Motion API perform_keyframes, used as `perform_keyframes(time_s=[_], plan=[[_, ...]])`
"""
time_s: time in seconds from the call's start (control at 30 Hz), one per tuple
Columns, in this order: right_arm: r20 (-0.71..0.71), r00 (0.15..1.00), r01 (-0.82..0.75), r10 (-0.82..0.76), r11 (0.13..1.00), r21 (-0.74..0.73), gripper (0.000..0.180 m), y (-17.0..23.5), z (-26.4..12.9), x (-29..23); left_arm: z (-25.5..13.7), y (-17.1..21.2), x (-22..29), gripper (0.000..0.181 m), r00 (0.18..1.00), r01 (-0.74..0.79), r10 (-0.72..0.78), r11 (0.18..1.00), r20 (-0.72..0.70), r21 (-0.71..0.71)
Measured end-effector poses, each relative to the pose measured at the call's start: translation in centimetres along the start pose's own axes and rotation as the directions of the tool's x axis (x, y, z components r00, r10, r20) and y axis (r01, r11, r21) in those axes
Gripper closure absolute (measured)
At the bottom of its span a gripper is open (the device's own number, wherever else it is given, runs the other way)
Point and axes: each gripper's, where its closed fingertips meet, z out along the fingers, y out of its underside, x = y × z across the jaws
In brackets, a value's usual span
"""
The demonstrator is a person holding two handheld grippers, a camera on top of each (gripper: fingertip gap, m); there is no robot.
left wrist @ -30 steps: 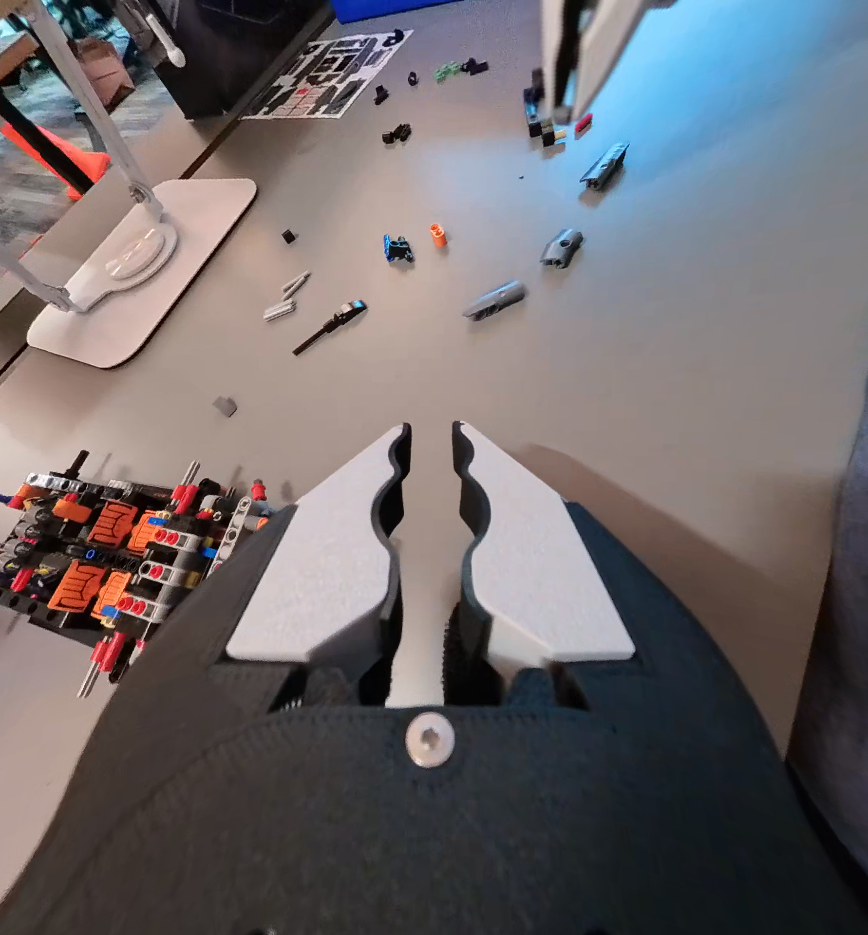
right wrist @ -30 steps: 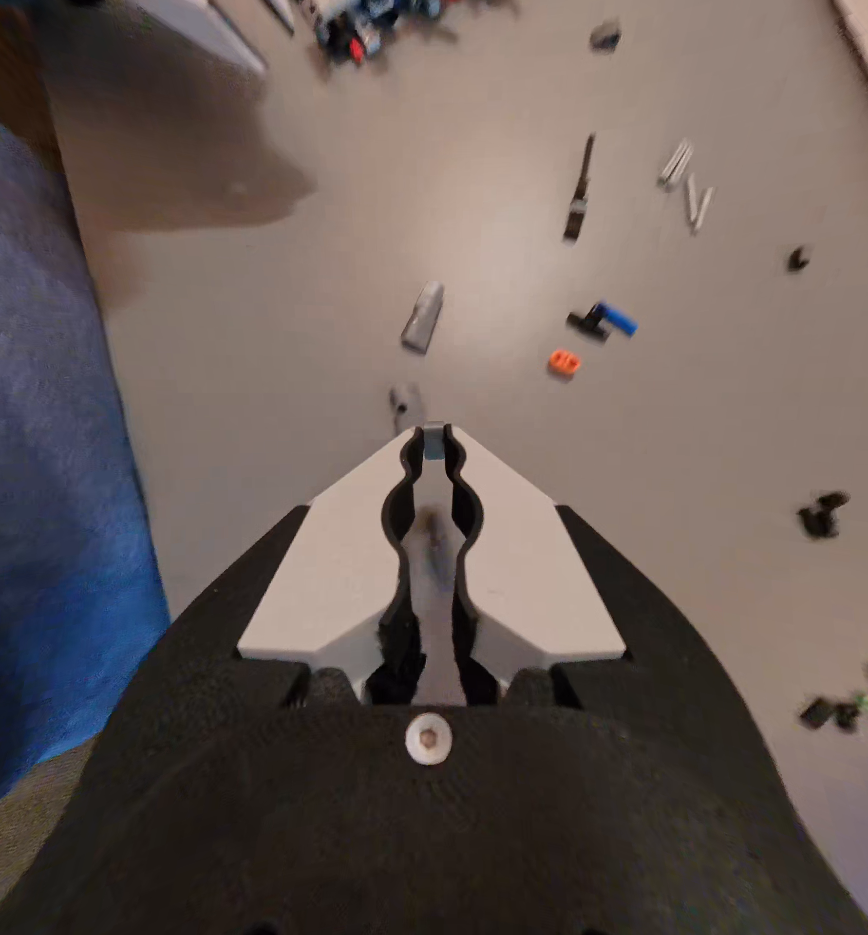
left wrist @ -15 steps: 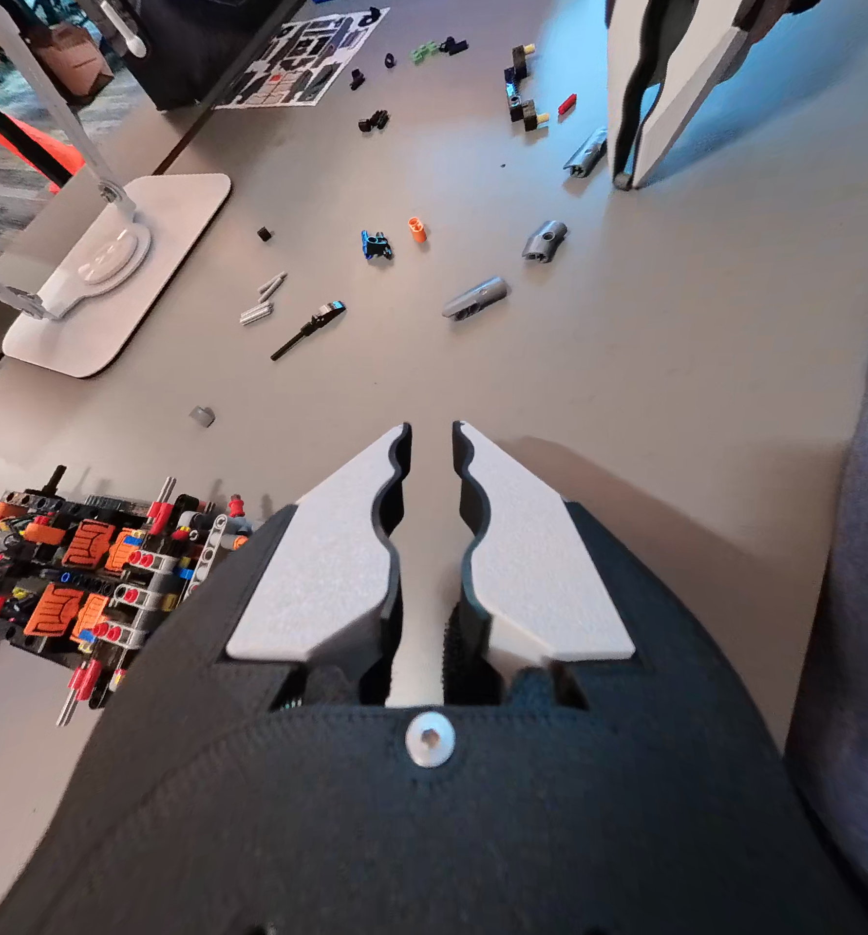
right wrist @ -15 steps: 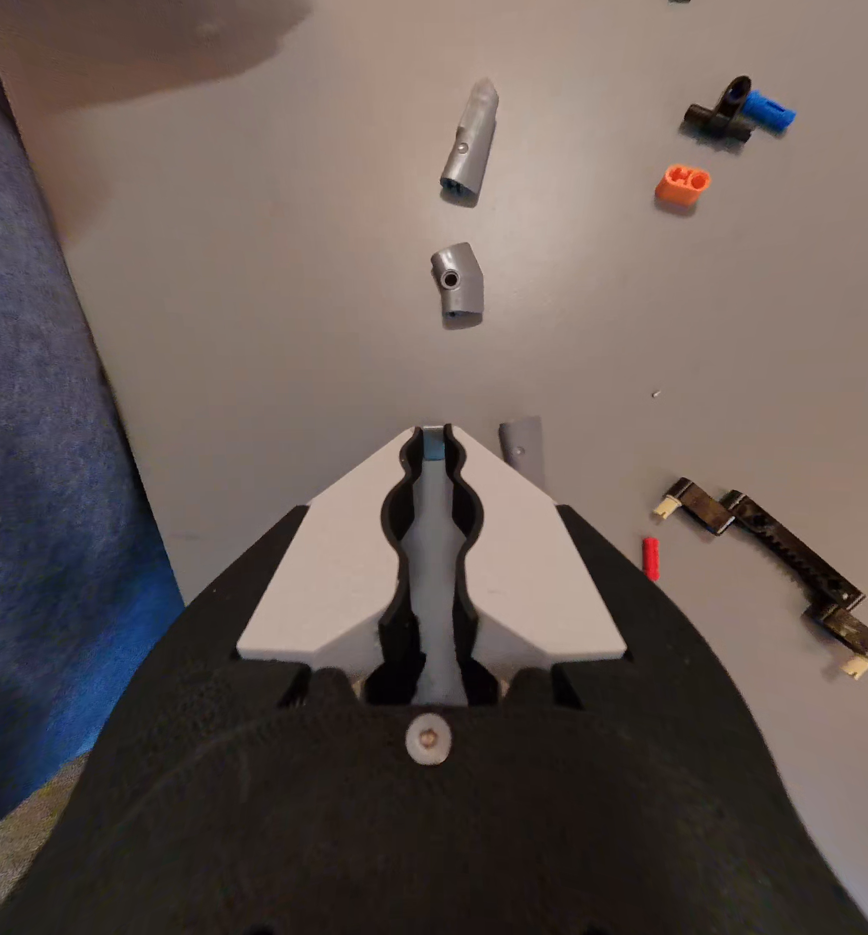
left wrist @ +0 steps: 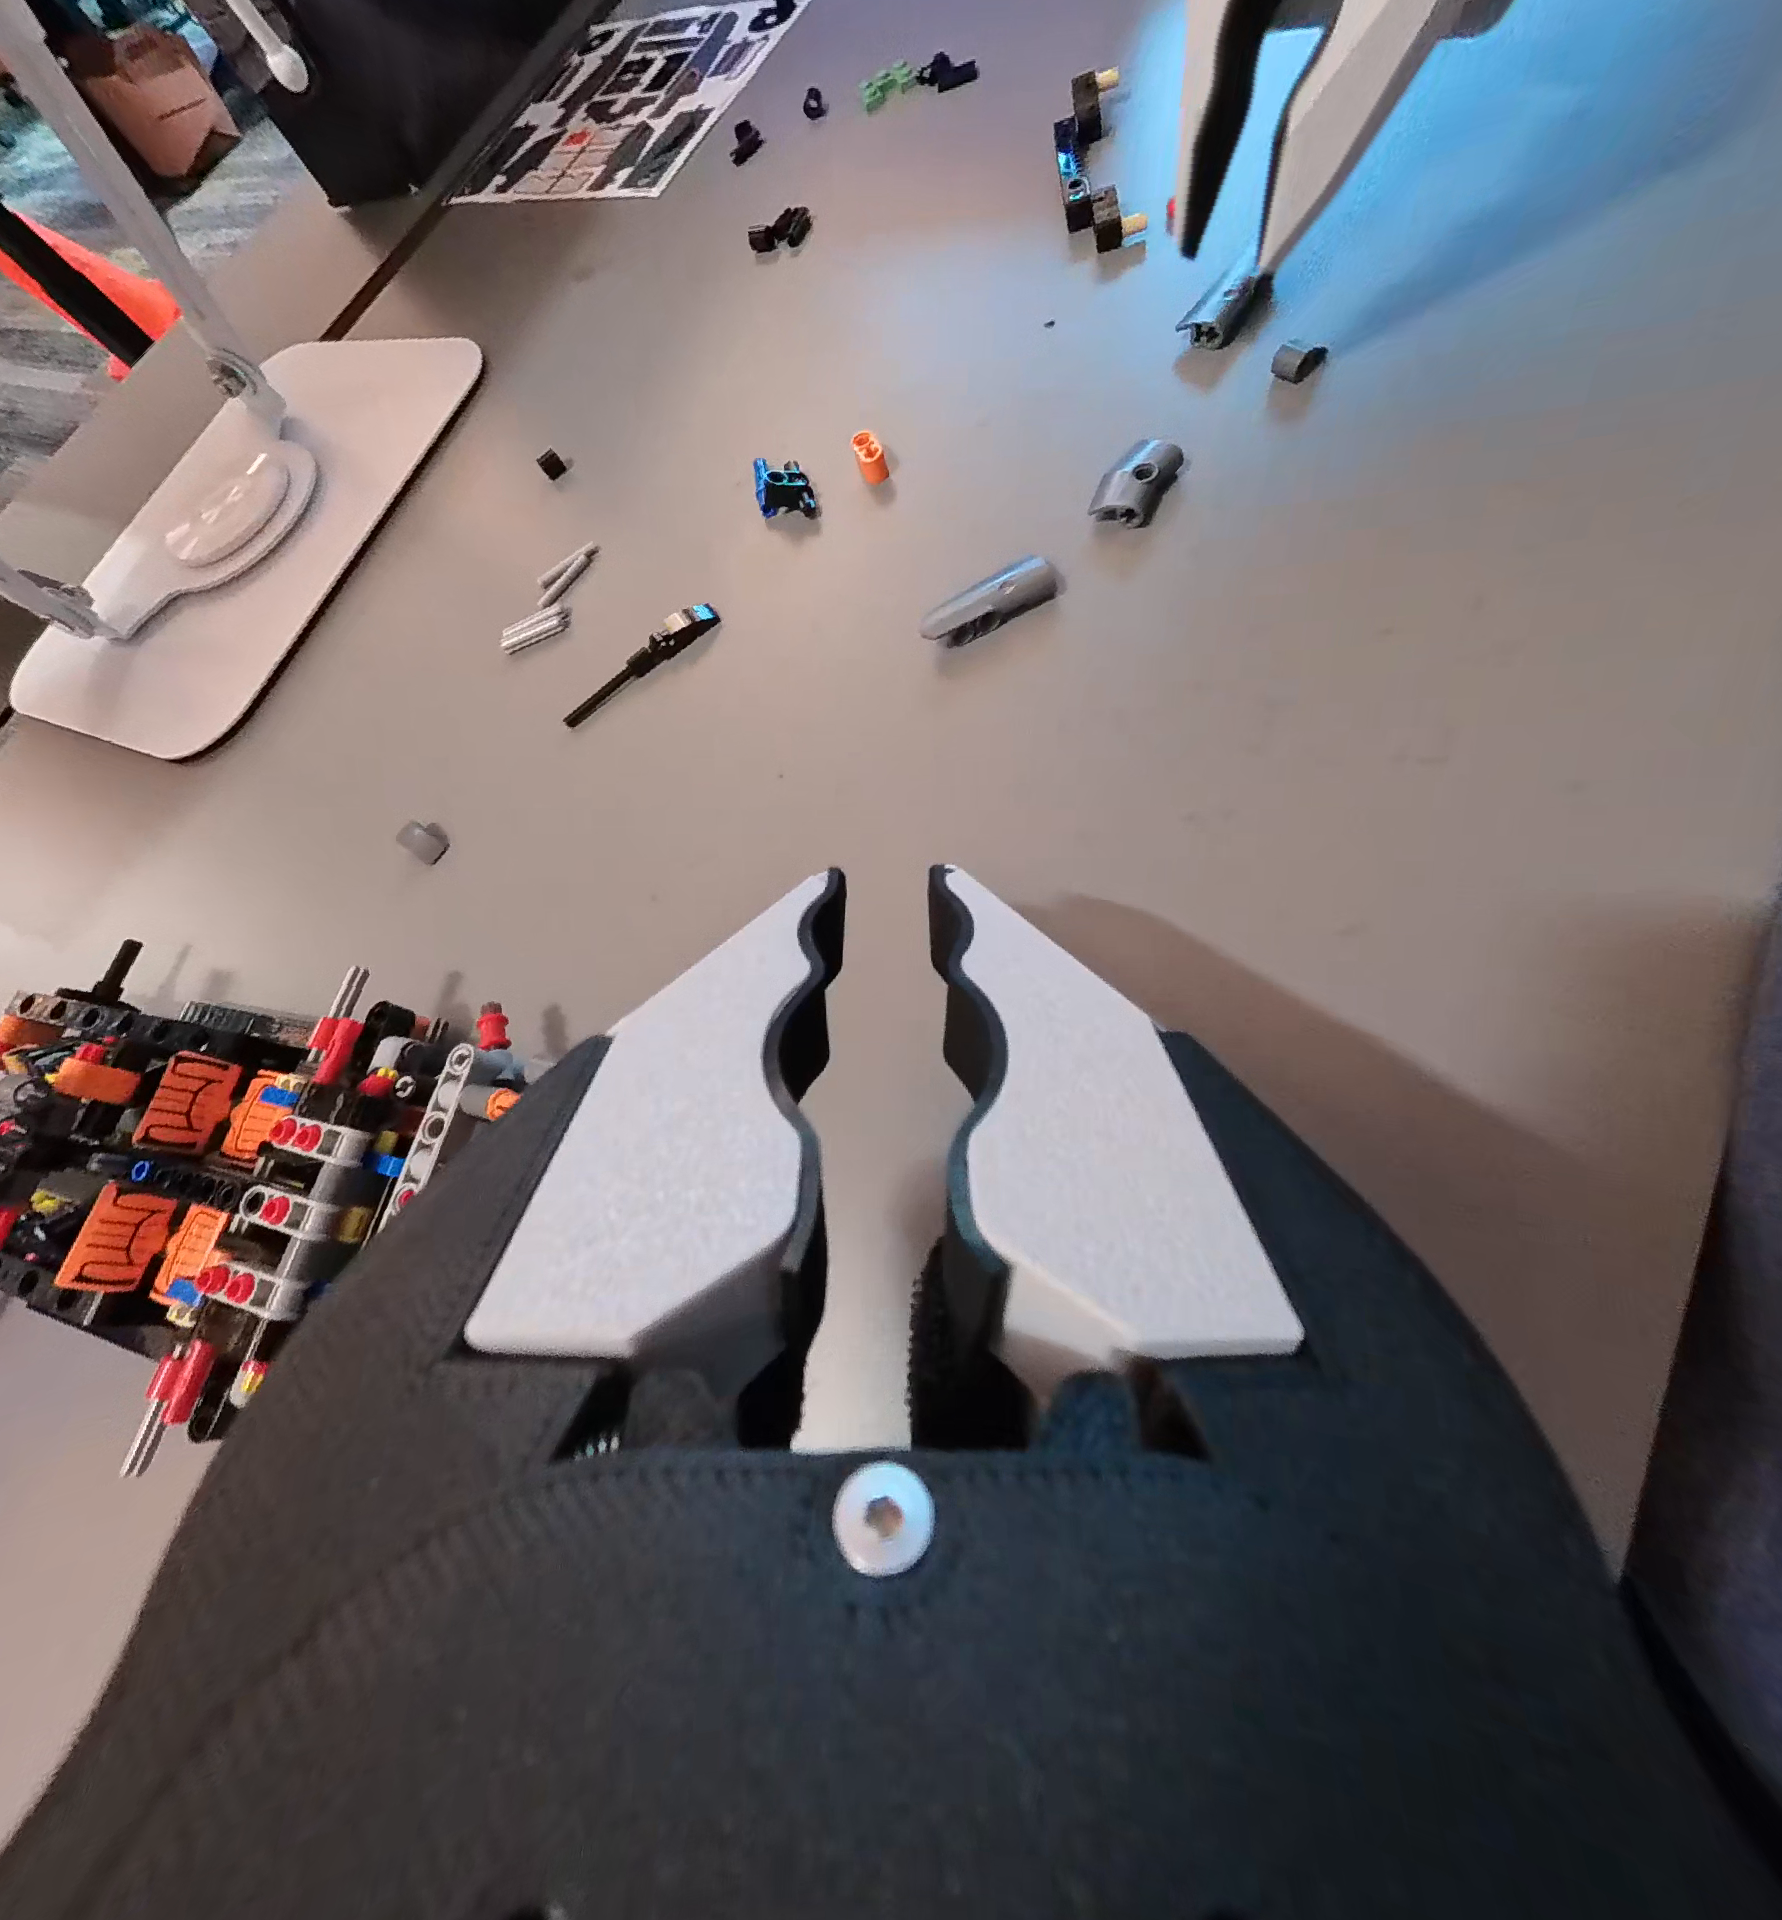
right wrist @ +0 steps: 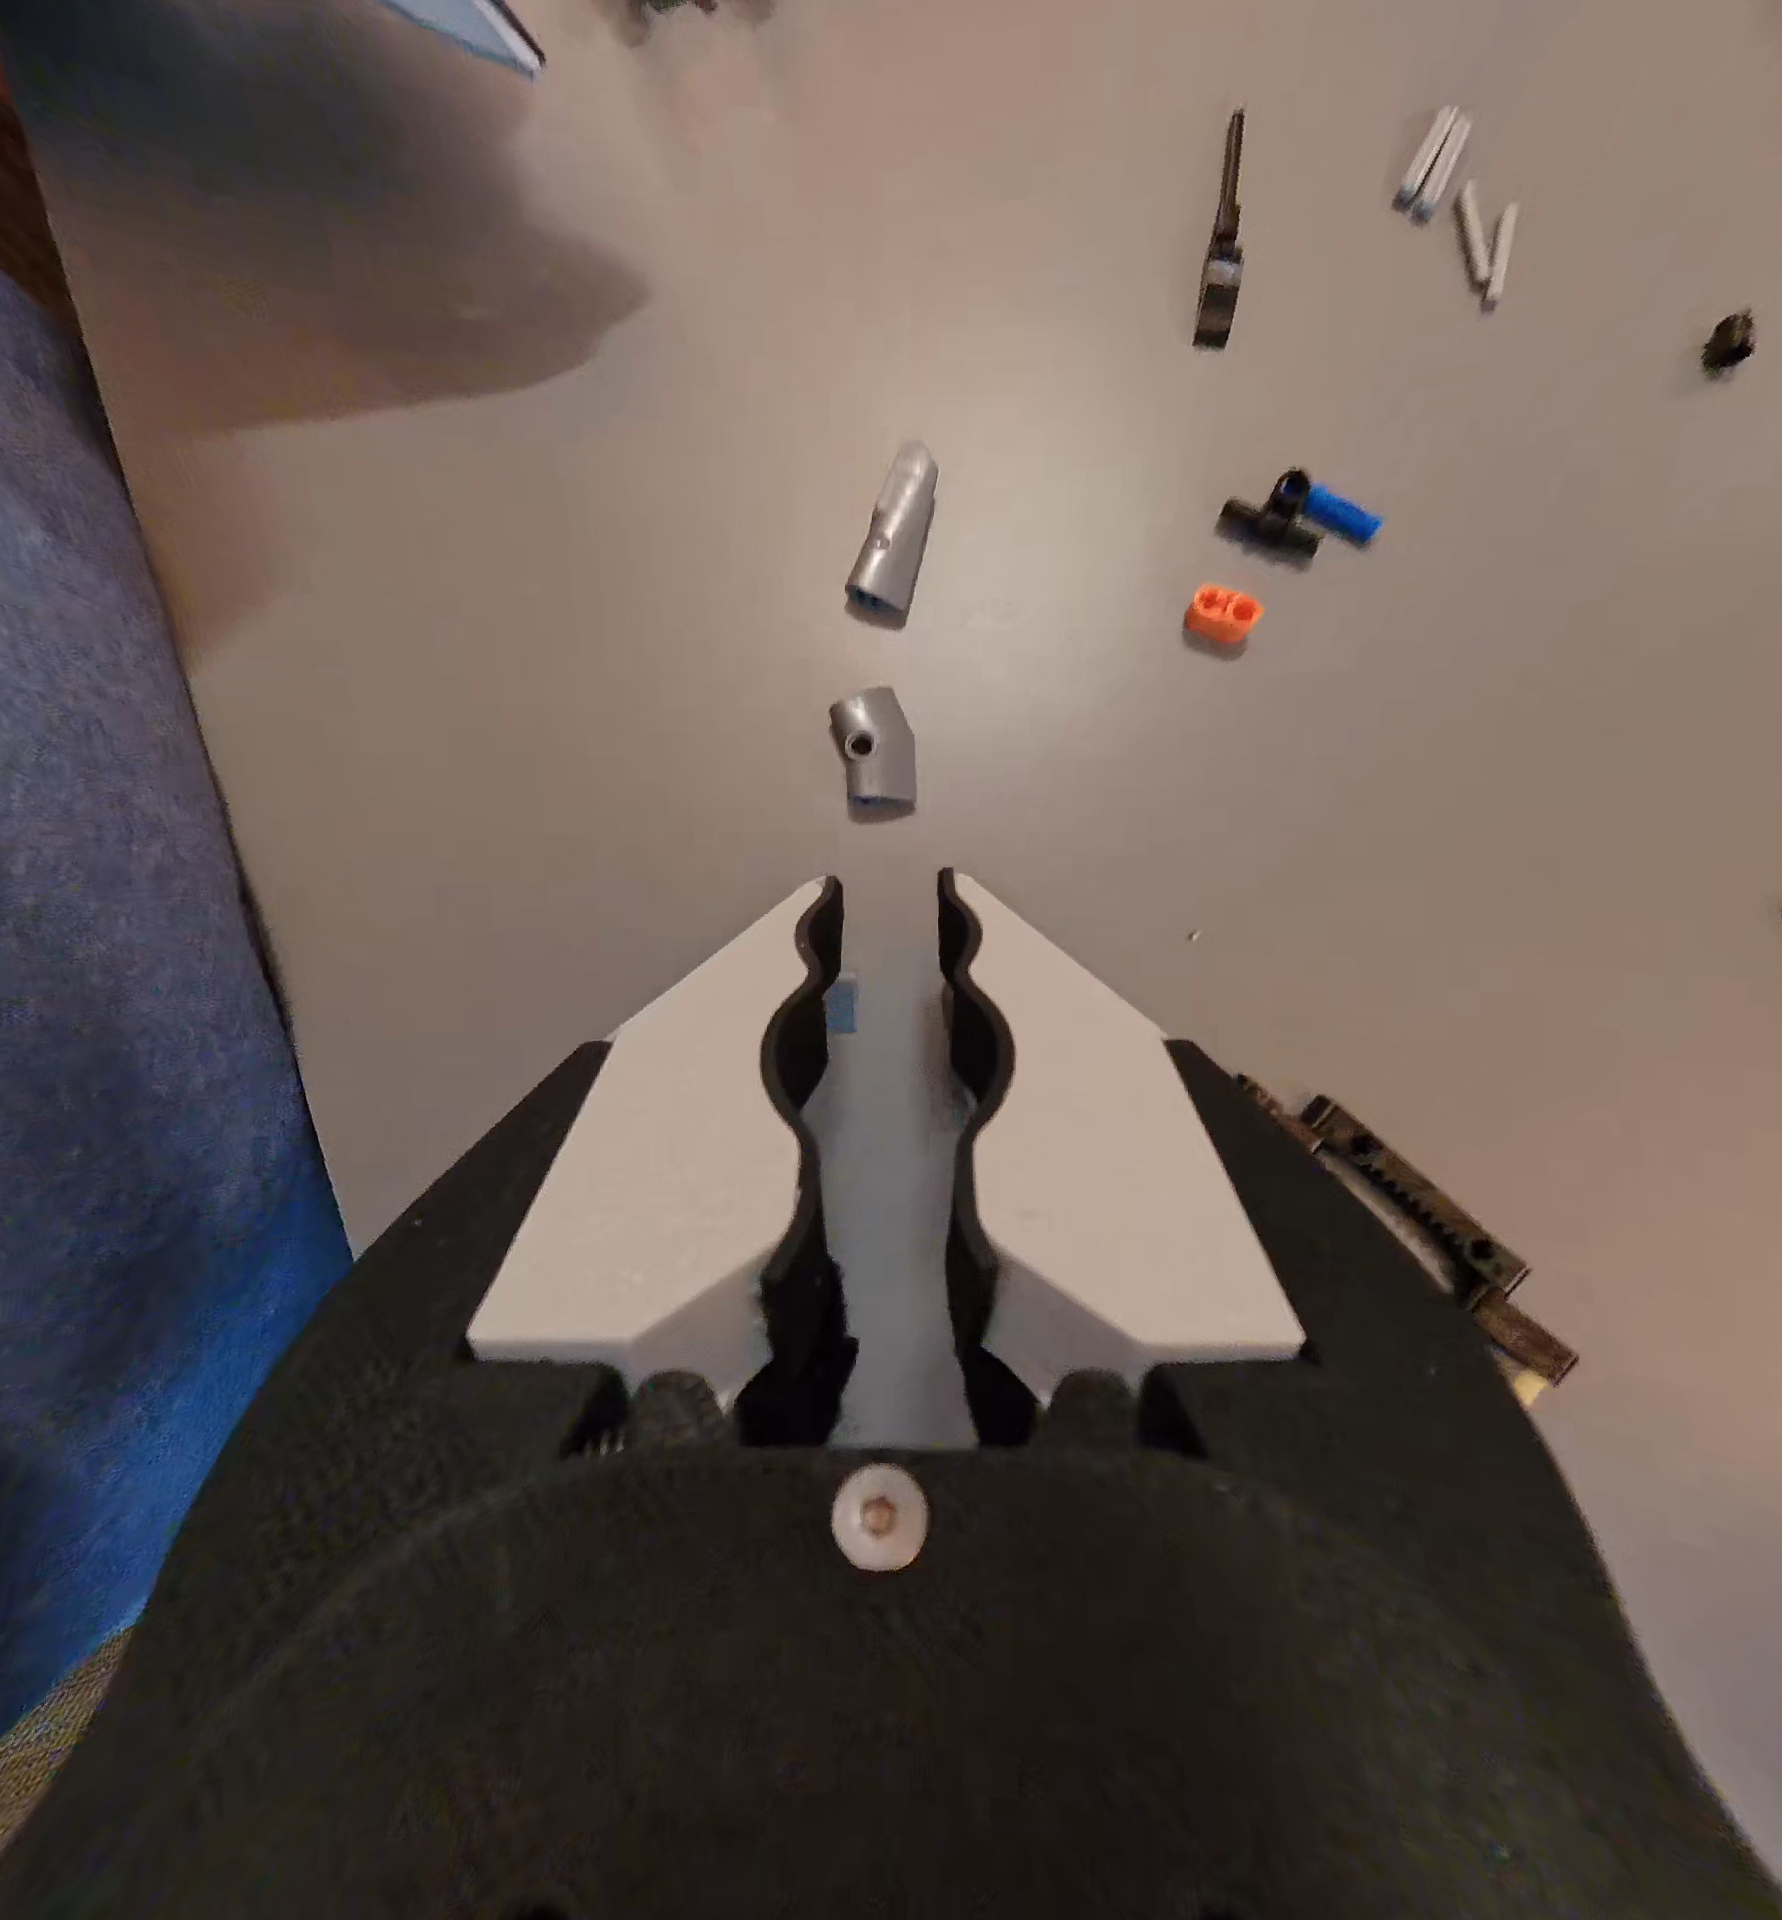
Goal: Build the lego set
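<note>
Right gripper (right wrist: 889,883) parted narrowly, empty; small grey piece (left wrist: 1296,362) just beside fingertips; bent grey connector (right wrist: 872,750) just ahead.

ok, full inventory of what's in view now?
Table: 1, grey.
Partly built model: 1, black, orange and red, near left.
Printed sheet: 1, black and white, far edge.
Stand base: 1, white, left.
Grey tube pieces: 2 mid-table, ahead of right tongs.
Orange piece: 1, centre.
Blue and black connector: 1, beside orange piece.
Light grey rods: several, left of centre.
Left tongs: open, empty.
Right tongs: open.
</note>
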Motion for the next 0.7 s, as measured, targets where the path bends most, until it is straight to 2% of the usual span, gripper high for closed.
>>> perform_keyframes(time_s=[0.4,0.53,0.7], plan=[[0.000,0.995,0.098,-0.098,0.993,0.060,0.162,-5.8,-0.1,1.7,-1.1,0.4,-1.2,0.167,0.999,0.024,-0.025,1.000,0.039,0.009],[-0.007,0.997,0.073,-0.073,0.995,0.062,0.159,-5.6,-0.4,1.9,-1.1,0.5,-1.3,0.167,0.999,0.033,-0.033,0.999,0.034,0.014],[-0.030,1.000,0.003,-0.001,0.999,0.037,0.158,-3.1,-1.4,1.4,-1.4,0.1,-1.2,0.168,0.999,0.039,-0.039,0.999,0.020,0.037]])
